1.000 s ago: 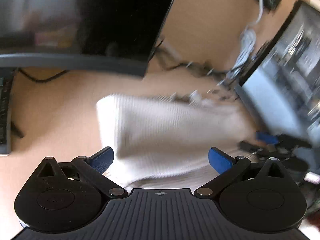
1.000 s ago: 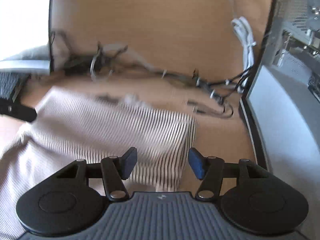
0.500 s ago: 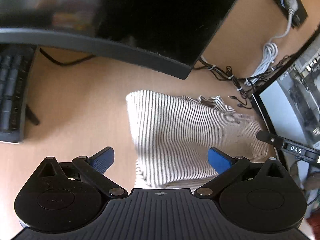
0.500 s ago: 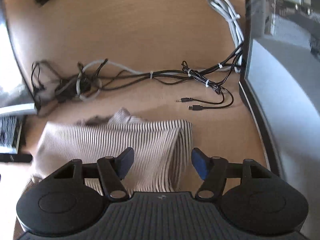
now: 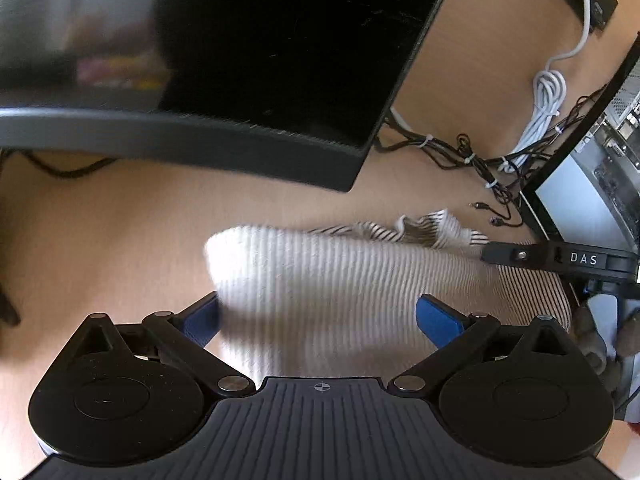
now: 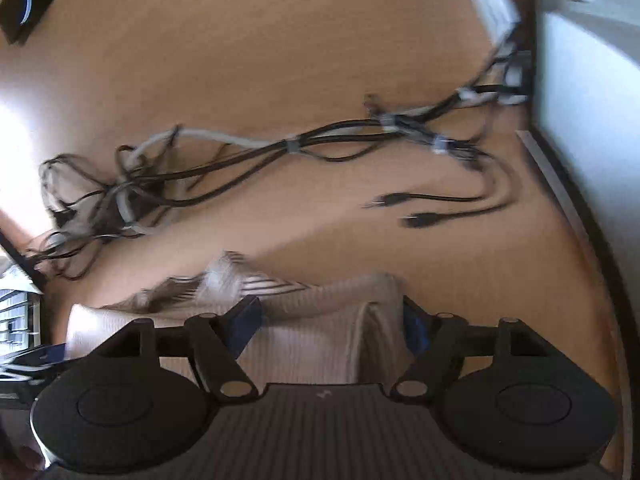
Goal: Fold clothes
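Both claws open — left [image 5: 318,318] | right [image 6: 332,320] opening | striped garment [image 5: 340,276], seemingly folded

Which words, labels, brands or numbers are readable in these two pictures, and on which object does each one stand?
"DAS": white letters on the black finger of the right gripper, seen in the left wrist view above the striped garment.
The dark monitor shows only blurred reflections, nothing readable.
The computer case at the right carries no legible text.
The right wrist view is blurred; no text can be read there.
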{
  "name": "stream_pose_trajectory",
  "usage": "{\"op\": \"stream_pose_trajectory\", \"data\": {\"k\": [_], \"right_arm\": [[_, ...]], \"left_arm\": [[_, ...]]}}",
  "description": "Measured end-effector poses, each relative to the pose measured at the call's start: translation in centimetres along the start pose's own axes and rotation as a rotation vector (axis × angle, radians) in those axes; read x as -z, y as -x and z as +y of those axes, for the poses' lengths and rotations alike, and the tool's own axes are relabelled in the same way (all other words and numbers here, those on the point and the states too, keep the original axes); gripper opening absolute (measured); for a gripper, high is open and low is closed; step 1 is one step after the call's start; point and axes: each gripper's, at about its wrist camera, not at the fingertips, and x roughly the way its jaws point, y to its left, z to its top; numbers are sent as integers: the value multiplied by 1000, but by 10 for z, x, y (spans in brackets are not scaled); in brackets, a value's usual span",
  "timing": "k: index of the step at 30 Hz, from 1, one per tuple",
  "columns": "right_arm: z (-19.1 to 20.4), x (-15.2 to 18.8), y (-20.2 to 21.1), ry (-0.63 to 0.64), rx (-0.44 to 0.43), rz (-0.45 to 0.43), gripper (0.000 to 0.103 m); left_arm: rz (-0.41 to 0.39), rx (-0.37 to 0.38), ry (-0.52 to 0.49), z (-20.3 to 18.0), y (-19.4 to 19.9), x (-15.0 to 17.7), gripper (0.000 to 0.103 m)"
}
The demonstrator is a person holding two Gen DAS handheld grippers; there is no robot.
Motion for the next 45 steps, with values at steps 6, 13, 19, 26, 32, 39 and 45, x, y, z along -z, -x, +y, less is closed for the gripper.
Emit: {"op": "stream_pose_trajectory", "data": {"k": [6, 13, 19, 26, 32, 39, 45], "right_arm": [[22, 3, -5, 127, -59, 28, 40], [51, 13, 50, 300, -52, -88, 32], [84, 39, 111, 544, 8, -186, 32], [119, 111, 175, 809, 78, -258, 32], [125, 192, 188, 918, 168, -190, 32], [97, 254, 203, 807, 273, -53, 34], [44, 241, 257, 265, 168, -72, 60]], "left_arm": [[-46, -51, -46, -8, -1, 2, 63], [-84, -12, -87, -11, 38, 1, 27], [-141, 45, -150, -18, 92, 13, 26], [-162, 103, -211, -14, 159, 56, 26], [-70, 150, -235, -1, 188, 112, 30], [68, 212, -198, 28, 223, 147, 44], [87, 347, 25, 56, 234, 144, 81]]}}
